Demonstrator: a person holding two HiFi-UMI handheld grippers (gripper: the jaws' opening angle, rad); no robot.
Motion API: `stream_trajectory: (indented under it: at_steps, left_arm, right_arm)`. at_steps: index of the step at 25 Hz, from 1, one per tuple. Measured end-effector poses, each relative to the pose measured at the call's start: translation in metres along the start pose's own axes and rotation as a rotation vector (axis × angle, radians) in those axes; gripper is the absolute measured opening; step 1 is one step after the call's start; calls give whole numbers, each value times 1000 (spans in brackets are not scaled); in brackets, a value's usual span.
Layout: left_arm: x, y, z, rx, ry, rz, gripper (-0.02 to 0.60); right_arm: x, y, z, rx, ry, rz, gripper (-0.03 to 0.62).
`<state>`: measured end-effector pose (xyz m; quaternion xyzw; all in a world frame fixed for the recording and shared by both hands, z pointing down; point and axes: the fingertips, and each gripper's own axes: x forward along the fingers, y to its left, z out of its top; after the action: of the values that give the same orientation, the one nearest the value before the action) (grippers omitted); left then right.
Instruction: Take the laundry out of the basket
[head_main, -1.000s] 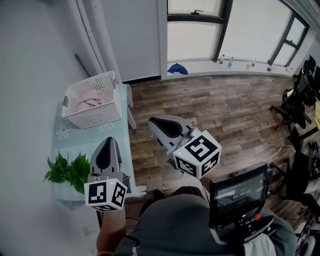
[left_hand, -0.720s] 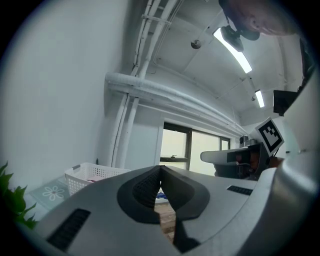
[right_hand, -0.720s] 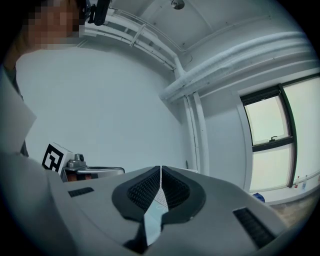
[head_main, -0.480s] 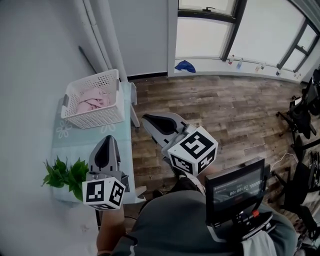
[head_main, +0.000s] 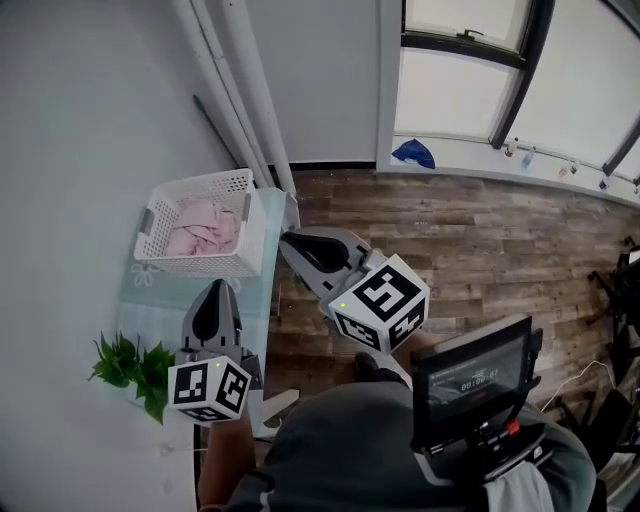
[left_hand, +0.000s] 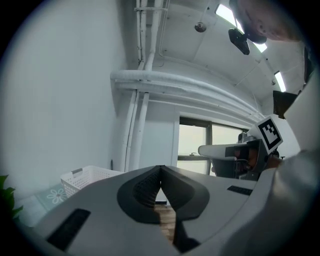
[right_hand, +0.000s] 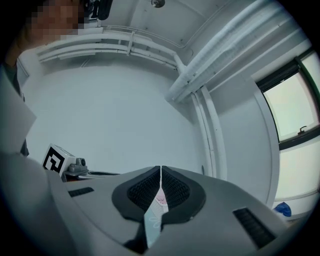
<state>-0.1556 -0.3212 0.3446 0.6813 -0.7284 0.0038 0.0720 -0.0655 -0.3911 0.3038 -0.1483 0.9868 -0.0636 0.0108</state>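
A white lattice basket (head_main: 197, 264) stands at the far end of a narrow table (head_main: 150, 300) against the wall, with pink laundry (head_main: 205, 226) inside. My right gripper (head_main: 287, 240) is shut and empty, its tip just right of the basket's near right corner, over the table edge. Nearer me over the table, short of the basket, my left gripper (head_main: 215, 287) is also shut and empty. In the left gripper view the basket (left_hand: 87, 176) shows low at the left beyond the closed tips (left_hand: 160, 167). The right gripper view (right_hand: 160, 168) looks at the bare wall.
A green plant (head_main: 133, 364) stands on the table's near left. White pipes (head_main: 240, 90) run up the wall behind the basket. To the right lies wood floor (head_main: 470, 240), with a blue cloth (head_main: 413, 152) under the window. A black screen console (head_main: 470, 385) sits by my right side.
The head view has swung and closed in on the table. The right gripper's tip has come left, up to the basket's corner. Both grippers stay shut.
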Motion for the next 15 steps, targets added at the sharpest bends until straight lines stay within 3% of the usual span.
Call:
stream_trajectory:
  at_steps: [9, 15]
  left_arm:
    - [39, -8, 6, 14, 34, 169, 8]
    - [41, 13, 8, 30, 48, 255, 8]
  right_arm:
    - [12, -64, 13, 36, -23, 132, 20]
    - [46, -73, 7, 46, -5, 198, 20]
